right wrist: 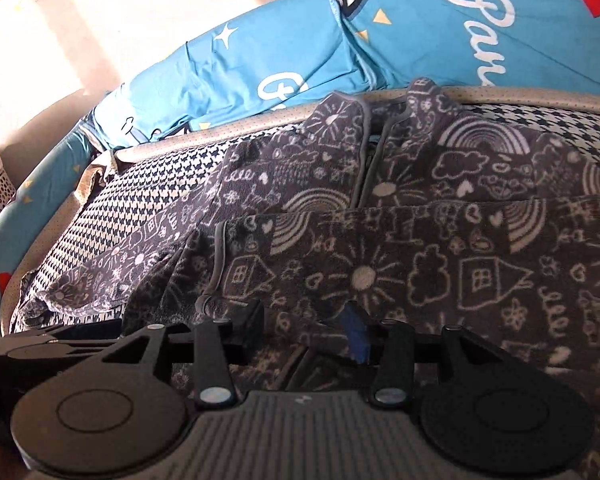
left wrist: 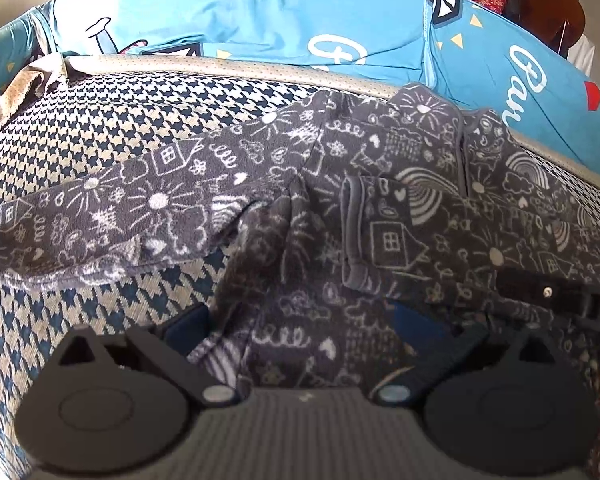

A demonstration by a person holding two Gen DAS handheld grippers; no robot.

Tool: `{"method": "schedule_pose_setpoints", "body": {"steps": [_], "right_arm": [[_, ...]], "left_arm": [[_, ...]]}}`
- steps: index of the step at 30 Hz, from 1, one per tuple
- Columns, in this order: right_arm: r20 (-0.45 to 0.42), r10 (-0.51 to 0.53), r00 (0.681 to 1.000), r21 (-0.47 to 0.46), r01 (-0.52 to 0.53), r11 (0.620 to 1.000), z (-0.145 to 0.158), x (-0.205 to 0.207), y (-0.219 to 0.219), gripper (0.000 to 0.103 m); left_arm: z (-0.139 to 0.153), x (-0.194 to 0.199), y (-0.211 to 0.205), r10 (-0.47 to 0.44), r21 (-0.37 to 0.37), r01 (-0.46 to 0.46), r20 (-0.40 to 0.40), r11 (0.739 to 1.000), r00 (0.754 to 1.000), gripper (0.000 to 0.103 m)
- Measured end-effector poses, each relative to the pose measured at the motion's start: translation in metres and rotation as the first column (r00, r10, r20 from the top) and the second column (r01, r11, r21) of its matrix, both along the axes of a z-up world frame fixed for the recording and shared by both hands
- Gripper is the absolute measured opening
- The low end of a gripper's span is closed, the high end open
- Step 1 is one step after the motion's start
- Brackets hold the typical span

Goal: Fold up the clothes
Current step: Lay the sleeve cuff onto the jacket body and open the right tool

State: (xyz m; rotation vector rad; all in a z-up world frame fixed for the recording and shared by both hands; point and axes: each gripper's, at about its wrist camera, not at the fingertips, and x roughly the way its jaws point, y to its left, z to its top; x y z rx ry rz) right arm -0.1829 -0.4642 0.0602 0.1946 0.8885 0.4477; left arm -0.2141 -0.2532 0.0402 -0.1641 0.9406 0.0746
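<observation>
Over the fleece top (left wrist: 380, 208) — both jaws wide open, touching it.

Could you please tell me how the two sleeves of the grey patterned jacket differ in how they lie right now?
The left sleeve stretches out flat onto the checked cover, away from the body. The right sleeve is folded across the jacket's front, its cuff lying on the chest. Both share the white doodle print.

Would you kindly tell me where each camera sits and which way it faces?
Left wrist: on the left gripper, facing the grey doodle-print garment and blue pillows; the right gripper shows at right.
Right wrist: on the right gripper, facing the garment's folded sleeve.
Both share the garment, houndstooth cover and pillows.
</observation>
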Motion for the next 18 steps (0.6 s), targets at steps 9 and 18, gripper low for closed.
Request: {"method": "schedule_pose_setpoints", "body": {"steps": [9, 18], "right_arm": [[0.019, -0.094, 0.995, -0.006, 0.094, 0.996, 0.013, -0.01, -0.023, 0.045], [0.033, -0.165, 0.986, -0.053, 0.167, 0.985, 0.023, -0.02, -0.04, 0.046]], "left_arm": [[0.005, -0.007, -0.008, -0.019, 0.026, 0.019, 0.002, 0.999, 1.0, 0.103], [0.003, -0.009, -0.02, -0.055, 0.039, 0.056, -0.009, 0.998, 0.998, 0.103]]}}
